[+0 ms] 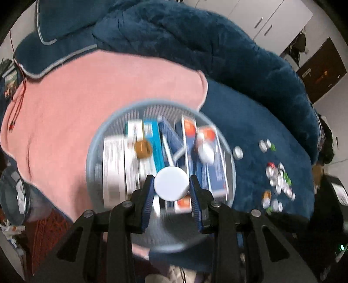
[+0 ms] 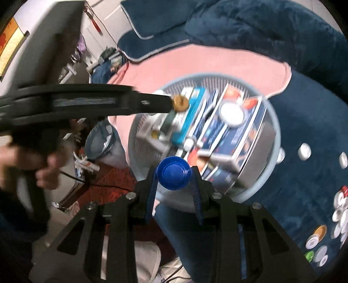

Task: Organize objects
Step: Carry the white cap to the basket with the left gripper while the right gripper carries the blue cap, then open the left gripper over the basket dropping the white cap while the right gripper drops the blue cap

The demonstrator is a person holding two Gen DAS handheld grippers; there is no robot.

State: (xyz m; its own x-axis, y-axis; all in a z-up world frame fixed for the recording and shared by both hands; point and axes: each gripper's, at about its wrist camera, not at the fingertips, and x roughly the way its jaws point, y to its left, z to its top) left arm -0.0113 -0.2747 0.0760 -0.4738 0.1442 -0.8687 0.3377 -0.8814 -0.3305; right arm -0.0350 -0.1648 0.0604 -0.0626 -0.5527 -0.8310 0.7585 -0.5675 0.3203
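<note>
While both hover over the basket (image 1: 230,152) w/ boxes, my left tool (image 1: 171,185) grips a white cap (image 1: 171,183), right tool (image 2: 174,174) a blue cap (image 2: 174,175).

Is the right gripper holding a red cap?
No, the right gripper is shut on a round blue plastic cap, held over the pale blue mesh basket.

A bed under a dark blue blanket (image 1: 239,65) and pink sheet (image 1: 97,98); white cupboards (image 1: 271,19) behind, red patterned rug (image 2: 108,185) below
</note>
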